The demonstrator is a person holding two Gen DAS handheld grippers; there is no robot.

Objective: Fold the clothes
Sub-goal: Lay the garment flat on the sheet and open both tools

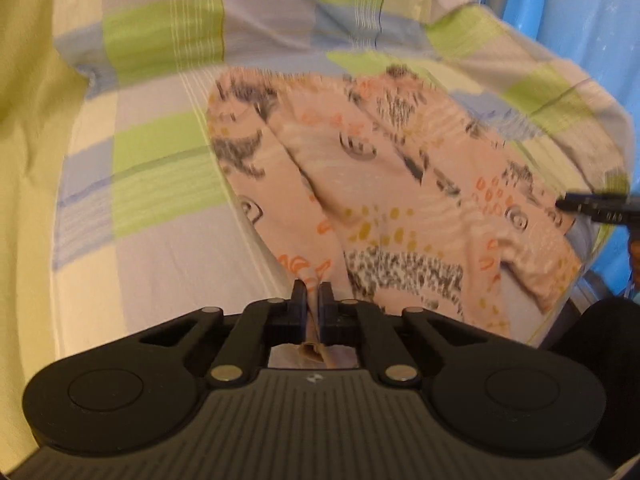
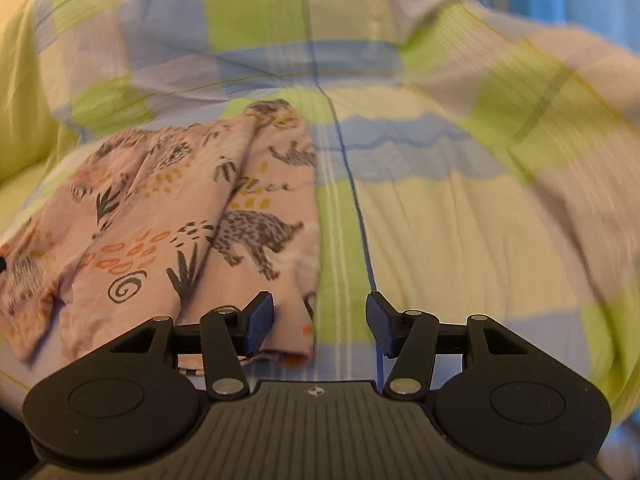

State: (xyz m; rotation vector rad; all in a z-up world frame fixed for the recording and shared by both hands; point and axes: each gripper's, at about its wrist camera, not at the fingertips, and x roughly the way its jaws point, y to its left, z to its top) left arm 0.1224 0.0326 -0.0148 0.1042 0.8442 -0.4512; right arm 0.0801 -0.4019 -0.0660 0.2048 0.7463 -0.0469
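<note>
A pink garment (image 1: 372,184) printed with grey animals and orange marks lies partly folded on the checked bedsheet (image 1: 160,152). My left gripper (image 1: 313,294) is shut on its near edge, and a strip of pink cloth shows between the fingers. In the right wrist view the same garment (image 2: 180,232) lies to the left. My right gripper (image 2: 320,322) stands open just above its near right corner, with the left finger (image 2: 260,320) over the cloth and the right finger over the sheet. The right gripper's tip (image 1: 596,206) shows at the left wrist view's right edge.
The bed is covered by a green, blue and cream checked sheet (image 2: 460,220), rumpled toward the back. A blue wall or curtain (image 1: 560,8) lies beyond the bed's right edge. A dark shape (image 1: 600,332) sits at the lower right.
</note>
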